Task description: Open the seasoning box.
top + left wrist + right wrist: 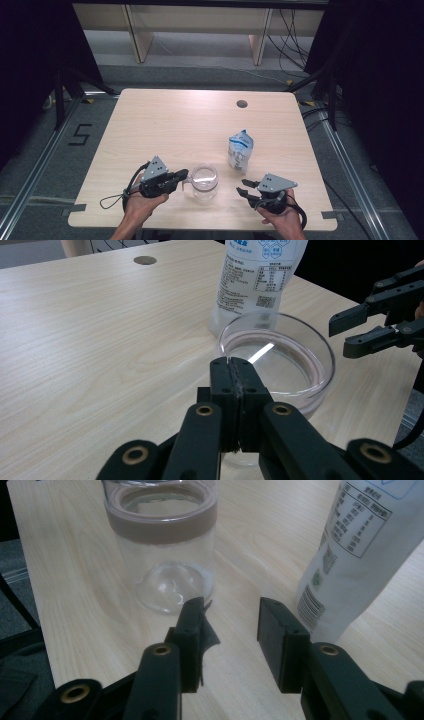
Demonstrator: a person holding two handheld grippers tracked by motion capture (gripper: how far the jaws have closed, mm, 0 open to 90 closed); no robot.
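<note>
- Table [165, 125]: pale wood-grain top with rounded corners; one round cable hole [242, 104] near the far edge, right of centre. It stands on grey flooring between dark curtains.
- Pouch [240, 148]: white and blue printed bag, standing upright on the table's right half, just beyond and to the right of the jar. In the left gripper view it rises directly behind the jar's rim, showing a table of print and a square code.
- Jar [204, 181]: clear glass, upright and lidless, near the front edge of the table between the two grippers. A brownish band runs round the neck, seen best in the right gripper view [161, 515]. Its inside looks empty.
- Left gripper [183, 174]: held in the person's left hand [142, 205] at the front left, pointing right toward the jar. Jaws clenched together, pad against pad, their tips at the near edge of the jar's rim; whether they pinch the glass wall cannot be told.
- Right gripper [244, 186]: held in the person's right hand [282, 215] at the front right, pointing left toward the jar but apart from it. Jaws parted with nothing between them, grasping nothing; bare tabletop shows through the gap in the right gripper view.
</note>
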